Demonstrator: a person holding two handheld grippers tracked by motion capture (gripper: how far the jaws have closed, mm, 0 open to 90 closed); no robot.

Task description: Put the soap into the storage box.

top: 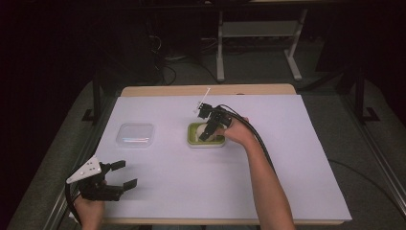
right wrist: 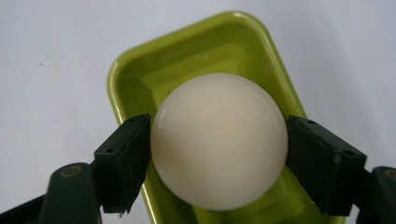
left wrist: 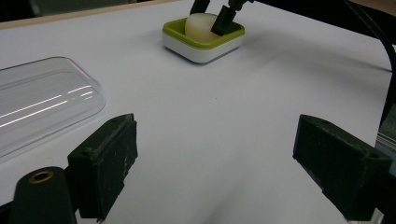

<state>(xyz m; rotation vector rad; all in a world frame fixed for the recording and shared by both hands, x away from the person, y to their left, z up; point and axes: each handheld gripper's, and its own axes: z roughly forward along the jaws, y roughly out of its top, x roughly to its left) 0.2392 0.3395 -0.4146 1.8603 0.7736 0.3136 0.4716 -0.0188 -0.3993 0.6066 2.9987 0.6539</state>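
Note:
A smooth white ball [right wrist: 218, 140] sits over the lime-green tray [right wrist: 187, 51]; the jaws of my right gripper [right wrist: 218, 156] press on its two sides, shut on it. From above, that gripper [top: 210, 129] points down into the tray [top: 191, 140] at the table's middle, the ball [top: 200, 128] partly hidden under it. I cannot tell whether the ball rests on the tray floor. My left gripper [top: 123, 174] stands open over the front left of the table with nothing between its jaws. The left gripper view shows the tray [left wrist: 203, 44] and ball [left wrist: 200, 24] far ahead.
A clear plastic lid [top: 135, 133] lies flat to the left of the tray, also seen as the lid [left wrist: 42, 102] just ahead-left of my left gripper. A white sheet [top: 287, 158] covers the table. A black cable trails back along the right forearm.

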